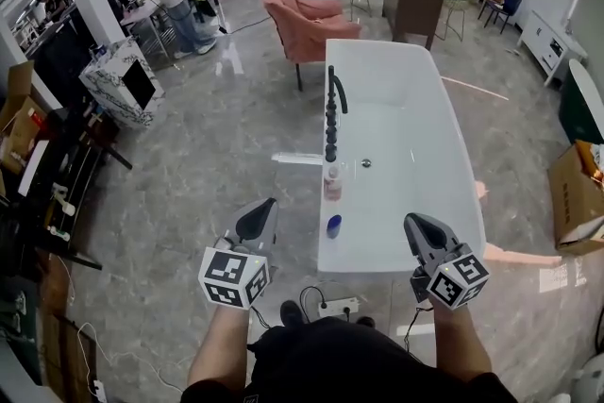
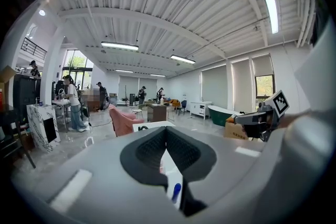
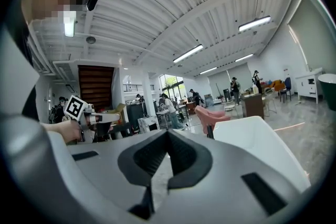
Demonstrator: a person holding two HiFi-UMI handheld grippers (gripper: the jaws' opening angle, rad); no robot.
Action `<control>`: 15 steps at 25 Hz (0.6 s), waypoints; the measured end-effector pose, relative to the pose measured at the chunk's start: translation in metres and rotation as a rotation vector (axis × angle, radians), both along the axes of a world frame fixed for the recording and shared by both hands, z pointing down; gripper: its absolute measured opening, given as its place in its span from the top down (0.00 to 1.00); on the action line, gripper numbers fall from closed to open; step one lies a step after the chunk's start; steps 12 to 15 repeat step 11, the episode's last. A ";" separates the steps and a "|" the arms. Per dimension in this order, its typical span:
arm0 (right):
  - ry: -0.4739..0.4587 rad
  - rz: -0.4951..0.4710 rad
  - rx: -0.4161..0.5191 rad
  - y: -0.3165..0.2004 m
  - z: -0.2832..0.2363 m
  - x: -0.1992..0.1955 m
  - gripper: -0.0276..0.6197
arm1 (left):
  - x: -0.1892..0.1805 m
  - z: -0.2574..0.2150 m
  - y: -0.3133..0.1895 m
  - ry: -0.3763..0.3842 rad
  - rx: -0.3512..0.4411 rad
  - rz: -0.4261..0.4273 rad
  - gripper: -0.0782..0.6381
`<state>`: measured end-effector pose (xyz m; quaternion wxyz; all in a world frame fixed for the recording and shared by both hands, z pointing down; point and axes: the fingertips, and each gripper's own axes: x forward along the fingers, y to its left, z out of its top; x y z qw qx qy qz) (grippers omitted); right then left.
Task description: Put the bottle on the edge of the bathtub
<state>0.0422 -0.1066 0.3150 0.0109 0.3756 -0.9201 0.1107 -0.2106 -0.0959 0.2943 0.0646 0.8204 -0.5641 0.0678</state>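
A white bathtub (image 1: 467, 203) stands on the floor straight ahead of me. On its left rim, below a black faucet (image 1: 332, 113), stands a pinkish bottle (image 1: 331, 183) with a white cap. A small blue object (image 1: 333, 226) sits nearer me on the same rim. My left gripper (image 1: 264, 207) hangs left of the tub's near corner, shut and empty. The blue object (image 2: 176, 190) shows through the gap under its jaws. Over the near rim my right gripper (image 1: 416, 224) is also shut, with nothing held. The tub (image 3: 252, 144) fills the right of the right gripper view.
A pink armchair (image 1: 302, 14) and a brown desk (image 1: 415, 5) stand beyond the tub. A power strip (image 1: 338, 306) with cables lies on the floor by my feet. A cardboard box (image 1: 578, 193) is at the right, a marbled cabinet (image 1: 123, 80) and dark shelves at the left. People stand at the back.
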 end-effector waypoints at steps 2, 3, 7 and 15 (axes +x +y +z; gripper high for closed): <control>0.002 -0.006 0.002 0.000 -0.002 0.000 0.94 | 0.003 0.000 -0.001 -0.001 -0.003 0.003 0.88; 0.002 -0.007 0.002 0.000 -0.002 0.000 0.94 | 0.004 0.000 -0.003 -0.001 -0.003 0.005 0.88; -0.005 0.001 0.000 -0.002 0.002 0.008 0.94 | 0.010 0.003 -0.005 -0.004 -0.010 0.006 0.88; -0.008 0.004 0.010 -0.002 -0.005 0.013 0.94 | 0.010 0.004 -0.005 0.001 -0.027 -0.003 0.88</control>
